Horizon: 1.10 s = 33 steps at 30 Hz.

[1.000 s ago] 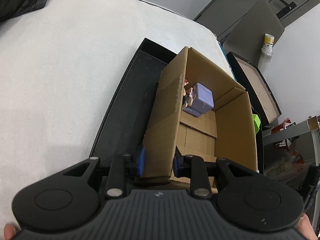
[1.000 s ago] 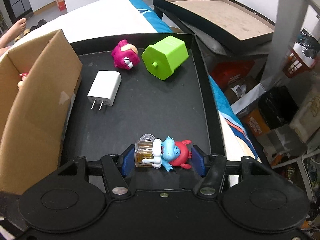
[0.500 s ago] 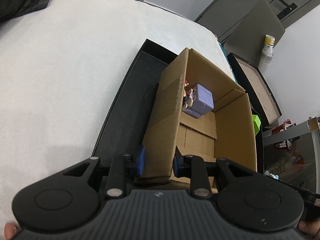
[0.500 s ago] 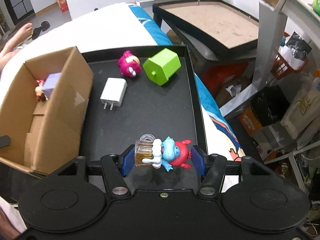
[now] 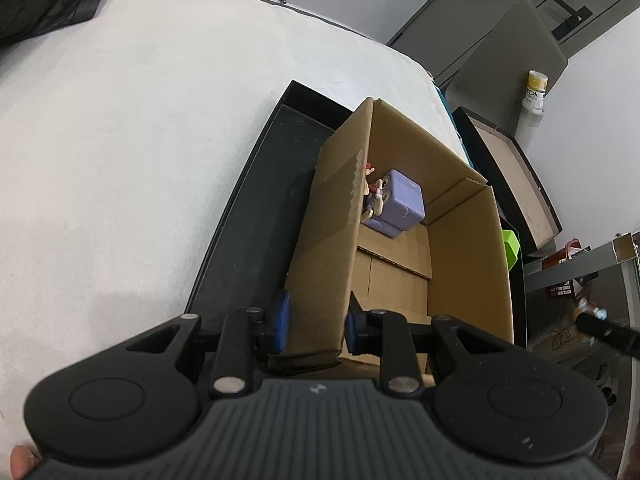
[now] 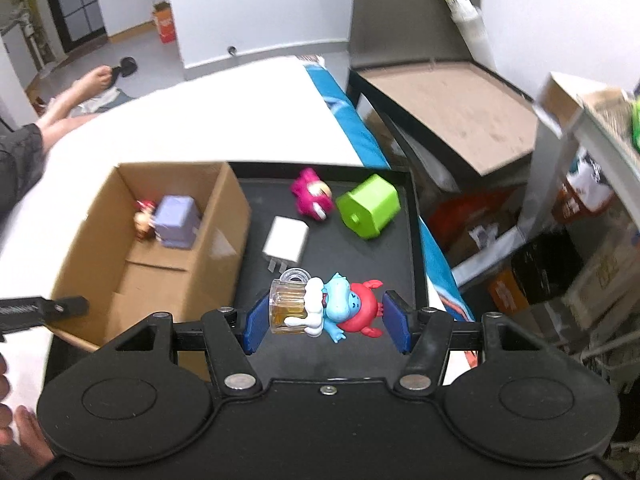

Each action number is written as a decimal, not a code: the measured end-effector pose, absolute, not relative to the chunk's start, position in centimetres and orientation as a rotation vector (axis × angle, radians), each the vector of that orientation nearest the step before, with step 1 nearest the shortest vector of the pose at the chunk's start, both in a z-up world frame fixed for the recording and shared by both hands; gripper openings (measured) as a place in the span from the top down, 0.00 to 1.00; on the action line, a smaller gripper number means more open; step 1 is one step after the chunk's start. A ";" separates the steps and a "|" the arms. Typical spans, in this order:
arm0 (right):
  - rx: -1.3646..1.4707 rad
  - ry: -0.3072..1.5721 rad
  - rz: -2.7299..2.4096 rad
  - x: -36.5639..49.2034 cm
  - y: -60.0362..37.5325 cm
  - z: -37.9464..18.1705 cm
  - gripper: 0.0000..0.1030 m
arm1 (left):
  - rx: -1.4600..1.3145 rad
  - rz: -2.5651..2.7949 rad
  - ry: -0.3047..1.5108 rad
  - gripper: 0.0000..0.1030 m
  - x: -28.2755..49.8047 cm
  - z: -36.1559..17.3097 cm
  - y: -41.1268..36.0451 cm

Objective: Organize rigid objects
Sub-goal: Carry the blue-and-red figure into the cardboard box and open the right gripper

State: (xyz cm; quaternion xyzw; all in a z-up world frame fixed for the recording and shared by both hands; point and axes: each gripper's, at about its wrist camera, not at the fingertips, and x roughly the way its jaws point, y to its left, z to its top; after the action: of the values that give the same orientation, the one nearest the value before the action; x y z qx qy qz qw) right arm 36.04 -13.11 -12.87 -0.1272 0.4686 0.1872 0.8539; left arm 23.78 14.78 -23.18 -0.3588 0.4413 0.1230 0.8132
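My right gripper (image 6: 324, 318) is shut on a blue and red toy figure holding a clear mug (image 6: 326, 306), lifted above the black tray (image 6: 414, 216). Loose on the tray lie a white charger (image 6: 286, 240), a pink toy (image 6: 312, 196) and a green box (image 6: 370, 212). My left gripper (image 5: 316, 322) is shut on the near wall of the open cardboard box (image 5: 332, 216), which stands on the tray's left part. Inside the box (image 6: 168, 252) are a lilac cube (image 5: 402, 202) and a small figure (image 5: 374, 188).
The tray rests on a white mattress (image 5: 120, 140). A second black tray with a brown board (image 6: 452, 108) leans beyond the mattress edge. Cluttered shelves and bags (image 6: 580, 220) fill the right side. A person's legs (image 6: 76, 96) lie at the far left.
My right gripper has risen with the toy figure, so the tray looks smaller and the box's inside has come into view. My left gripper has kept still on the box wall.
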 end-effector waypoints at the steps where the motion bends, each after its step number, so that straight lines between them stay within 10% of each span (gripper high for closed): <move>1: -0.270 0.976 0.405 36.0 -12.7 -12.3 0.44 | -0.765 0.263 0.941 0.75 23.8 -23.2 14.8; 33: -0.272 0.927 0.597 34.4 -1.8 -10.2 0.44 | -0.766 0.259 0.944 0.75 23.6 -23.0 14.6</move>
State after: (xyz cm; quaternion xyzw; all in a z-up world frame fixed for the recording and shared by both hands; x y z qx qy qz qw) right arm 34.45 -1.82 -10.22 -0.1286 0.4390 0.2829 0.8430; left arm 23.61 14.55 -23.02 -0.3588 0.4420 0.1215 0.8131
